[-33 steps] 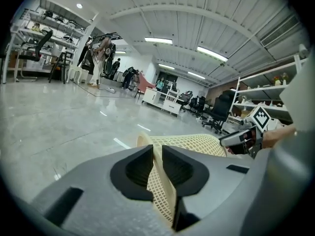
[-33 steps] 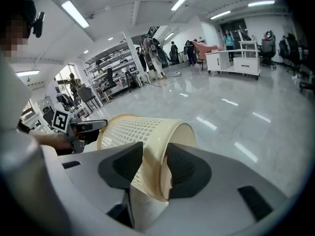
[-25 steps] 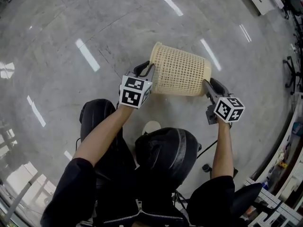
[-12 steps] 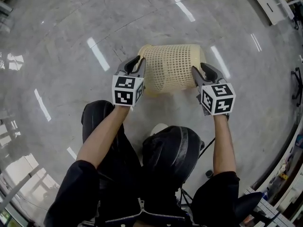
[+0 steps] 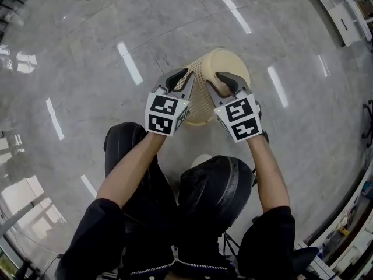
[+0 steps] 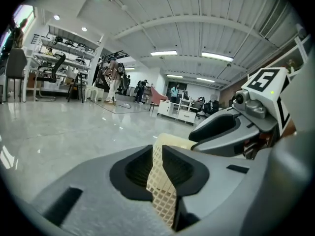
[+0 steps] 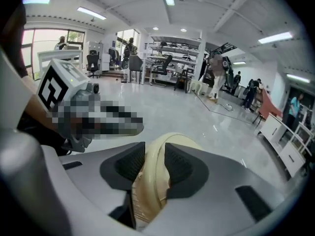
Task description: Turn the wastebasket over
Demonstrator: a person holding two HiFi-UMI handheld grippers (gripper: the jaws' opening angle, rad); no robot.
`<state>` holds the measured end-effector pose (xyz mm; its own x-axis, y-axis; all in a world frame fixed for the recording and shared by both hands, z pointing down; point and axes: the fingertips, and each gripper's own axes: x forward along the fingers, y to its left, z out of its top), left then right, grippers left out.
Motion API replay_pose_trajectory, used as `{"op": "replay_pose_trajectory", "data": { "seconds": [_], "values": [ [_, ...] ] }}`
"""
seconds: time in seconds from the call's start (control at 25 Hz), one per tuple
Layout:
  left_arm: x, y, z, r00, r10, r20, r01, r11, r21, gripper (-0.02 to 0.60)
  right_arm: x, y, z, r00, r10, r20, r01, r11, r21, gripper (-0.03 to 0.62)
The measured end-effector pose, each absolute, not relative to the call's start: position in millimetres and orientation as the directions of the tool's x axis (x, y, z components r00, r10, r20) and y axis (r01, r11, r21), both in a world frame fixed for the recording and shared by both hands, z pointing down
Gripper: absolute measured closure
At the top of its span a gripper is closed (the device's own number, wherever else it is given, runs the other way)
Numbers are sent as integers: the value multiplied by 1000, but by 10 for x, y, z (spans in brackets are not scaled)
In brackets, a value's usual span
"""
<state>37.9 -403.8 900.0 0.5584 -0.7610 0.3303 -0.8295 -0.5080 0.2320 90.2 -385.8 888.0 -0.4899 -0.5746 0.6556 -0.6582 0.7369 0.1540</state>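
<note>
A cream mesh wastebasket [image 5: 205, 81] hangs tilted above the floor between both grippers, its solid round bottom turned up and away from me. My left gripper [image 5: 178, 81] is shut on the mesh wall [image 6: 161, 183], which runs pinched between its pads. My right gripper [image 5: 224, 83] sits on the basket's bottom edge [image 7: 150, 181]; its jaws are closing, with the thick cream rim between the pads and touching both. The two grippers are close together, and each shows in the other's view: the right gripper [image 6: 224, 127], the left gripper [image 7: 69, 95].
Glossy grey stone floor [image 5: 87, 34] lies all round. My dark-clothed legs and a white shoe [image 5: 201, 159] are right below the basket. White furniture [image 5: 344, 16] lines the far right. Chairs, shelves and people [image 6: 113, 80] stand far off.
The basket has swung from lying sideways to bottom-up and away. My right gripper came round leftward close to the left one, rolling as it went. The left gripper shifted slightly and kept its hold.
</note>
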Motion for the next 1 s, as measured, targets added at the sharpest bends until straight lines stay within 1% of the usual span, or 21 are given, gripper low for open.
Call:
{"op": "replay_pose_trajectory", "data": {
  "seconds": [0.16, 0.28, 0.32, 0.36, 0.48, 0.76, 0.88, 1.0],
  "values": [
    [202, -4052, 8977, 538, -779, 322, -843, -482, 240, 523, 609, -3763, 9033, -520, -525, 674, -599, 787, 150, 468],
    [101, -4057, 8945, 526, -790, 317, -849, -466, 249, 523, 549, -3696, 9347, -469, -483, 739, -548, 816, 186, 487],
    [80, -4055, 8932, 523, -793, 313, -851, -461, 253, 523, 559, -3676, 9445, -454, -480, 750, -538, 819, 199, 508],
    [65, -4051, 8915, 522, -795, 310, -850, -458, 258, 523, 571, -3670, 9493, -447, -492, 747, -533, 817, 219, 510],
    [54, -4050, 8857, 530, -796, 293, -844, -465, 266, 523, 586, -3697, 9495, -442, -516, 734, -550, 802, 233, 511],
    [156, -4086, 8860, 539, -794, 283, -838, -472, 273, 523, 597, -3717, 9504, -456, -499, 736, -556, 806, 203, 511],
    [243, -4081, 8825, 546, -790, 280, -833, -477, 279, 523, 702, -3742, 9274, -488, -554, 675, -601, 774, 201, 530],
    [285, -4078, 8822, 557, -783, 276, -827, -494, 268, 522, 931, -3846, 9090, -464, -630, 623, -684, 701, 200, 530]
  ]
}}
